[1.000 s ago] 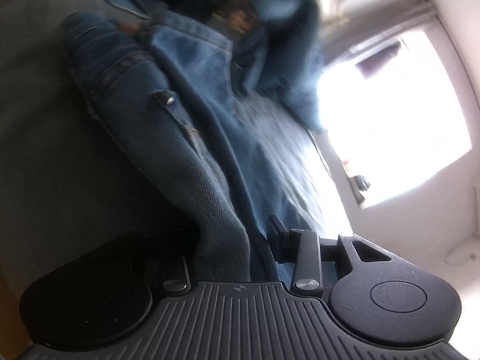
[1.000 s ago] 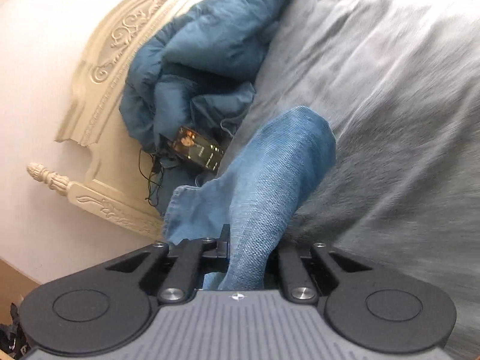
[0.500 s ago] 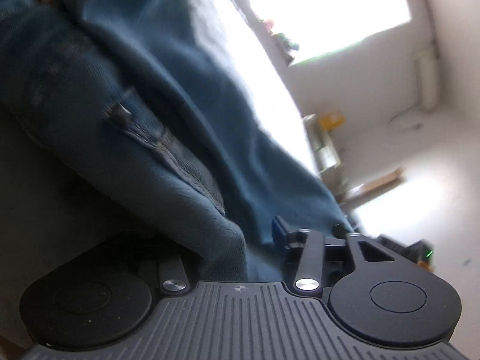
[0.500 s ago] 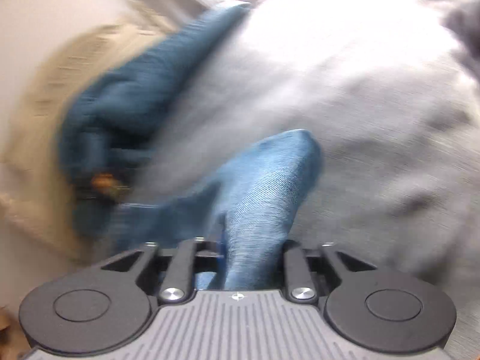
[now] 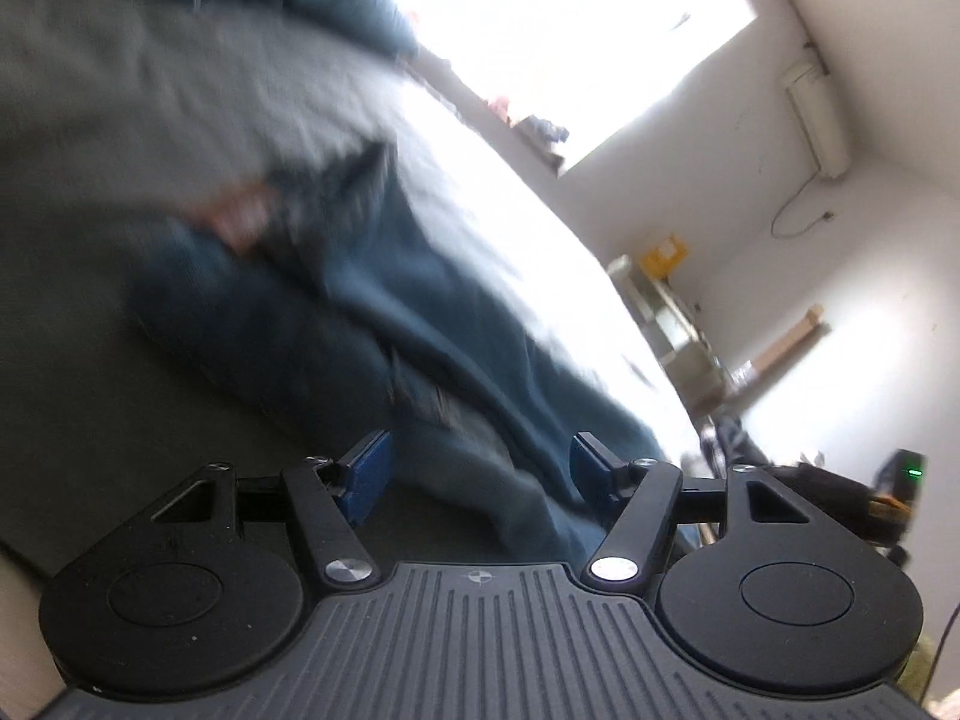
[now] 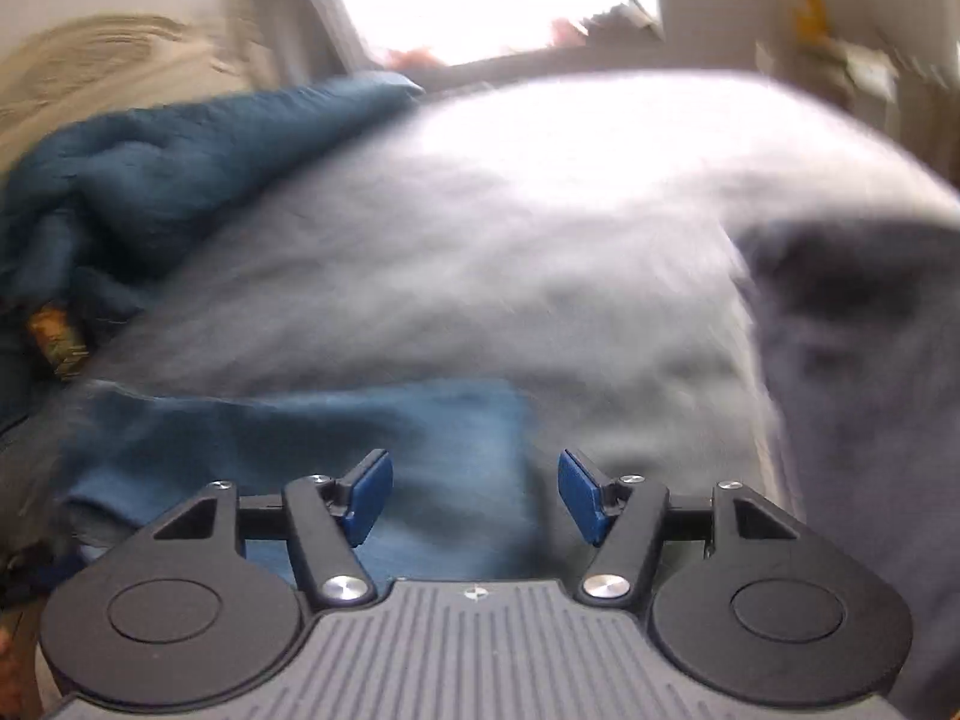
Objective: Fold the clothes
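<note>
With both my left gripper point(image 5: 480, 477) and right gripper point(image 6: 474, 495) spread wide and holding nothing, the heavy, limp blue denim jeans point(image 5: 384, 330) lie on the grey bedspread point(image 6: 480, 240), best pinched at a thick hem.

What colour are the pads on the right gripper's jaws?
Blue pads, clearest in the right wrist view.

Jeans point(image 5: 372, 324) lay spread on the bed point(image 5: 78, 120), running from the left tongs point(image 5: 477, 474) toward the window point(image 5: 558, 18). Blanket point(image 6: 150, 168) lay heaped at the bed's left edge, before the headboard point(image 6: 102, 60); jeans just ahead of the right tongs point(image 6: 474, 489).
</note>
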`<state>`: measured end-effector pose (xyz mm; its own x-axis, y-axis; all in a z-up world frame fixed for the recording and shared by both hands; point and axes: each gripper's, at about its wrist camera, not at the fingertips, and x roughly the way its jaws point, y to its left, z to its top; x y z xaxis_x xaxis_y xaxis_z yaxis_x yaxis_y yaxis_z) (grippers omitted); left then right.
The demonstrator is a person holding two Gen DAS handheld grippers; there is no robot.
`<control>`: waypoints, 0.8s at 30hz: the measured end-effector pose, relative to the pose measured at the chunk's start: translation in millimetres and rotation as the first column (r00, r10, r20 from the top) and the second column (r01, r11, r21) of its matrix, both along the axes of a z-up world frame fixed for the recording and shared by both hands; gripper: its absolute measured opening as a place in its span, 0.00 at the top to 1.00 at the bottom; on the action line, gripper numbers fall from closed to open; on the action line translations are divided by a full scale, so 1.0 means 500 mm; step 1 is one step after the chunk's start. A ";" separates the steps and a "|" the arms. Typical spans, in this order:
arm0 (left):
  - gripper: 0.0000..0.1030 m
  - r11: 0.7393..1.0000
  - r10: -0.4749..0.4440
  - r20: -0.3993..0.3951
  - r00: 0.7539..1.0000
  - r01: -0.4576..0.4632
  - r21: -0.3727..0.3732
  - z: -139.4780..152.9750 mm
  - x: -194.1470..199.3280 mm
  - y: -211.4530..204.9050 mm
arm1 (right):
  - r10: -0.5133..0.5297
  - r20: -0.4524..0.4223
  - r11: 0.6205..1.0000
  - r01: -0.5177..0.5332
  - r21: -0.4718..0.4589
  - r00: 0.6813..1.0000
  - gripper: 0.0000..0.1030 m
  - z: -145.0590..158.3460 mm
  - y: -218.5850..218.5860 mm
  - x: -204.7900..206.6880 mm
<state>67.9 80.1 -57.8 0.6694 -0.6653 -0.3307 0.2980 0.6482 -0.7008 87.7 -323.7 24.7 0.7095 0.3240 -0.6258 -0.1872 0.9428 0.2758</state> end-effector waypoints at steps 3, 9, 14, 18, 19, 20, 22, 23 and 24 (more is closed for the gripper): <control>0.36 0.999 0.041 0.029 0.999 -0.040 -0.013 0.011 0.012 0.018 | 0.105 0.077 0.993 -0.101 -0.063 0.991 0.38 0.013 0.086 0.000; 0.37 0.987 0.130 0.038 0.991 -0.133 0.093 0.014 0.077 0.010 | 0.322 0.208 0.937 -0.279 -0.209 0.924 0.38 0.040 0.257 0.000; 0.37 0.987 0.141 0.040 0.989 -0.144 0.076 0.012 0.098 0.050 | 0.428 0.234 0.882 -0.346 -0.321 0.873 0.38 0.015 0.366 0.009; 0.37 0.992 0.128 -0.006 0.992 -0.127 0.013 0.001 0.138 0.080 | 0.487 0.230 0.836 -0.374 -0.401 0.843 0.38 -0.021 0.442 0.021; 0.37 0.993 0.117 -0.020 0.993 -0.117 -0.016 -0.003 0.143 0.090 | 0.501 0.227 0.824 -0.380 -0.420 0.835 0.38 -0.030 0.461 0.024; 0.37 0.993 0.106 -0.034 0.994 -0.108 -0.046 -0.007 0.147 0.100 | 0.515 0.225 0.811 -0.385 -0.440 0.827 0.38 -0.039 0.480 0.027; 0.36 0.988 0.092 -0.054 0.994 -0.097 -0.116 -0.020 0.152 0.121 | 0.534 0.217 0.790 -0.390 -0.472 0.817 0.39 -0.055 0.515 0.034; 0.37 0.985 0.089 -0.059 0.994 -0.097 -0.144 -0.026 0.152 0.130 | 0.530 0.209 0.788 -0.387 -0.478 0.822 0.42 -0.060 0.527 0.042; 0.37 0.981 0.087 -0.064 0.994 -0.097 -0.170 -0.032 0.152 0.140 | 0.528 0.201 0.787 -0.387 -0.481 0.825 0.42 -0.065 0.536 0.048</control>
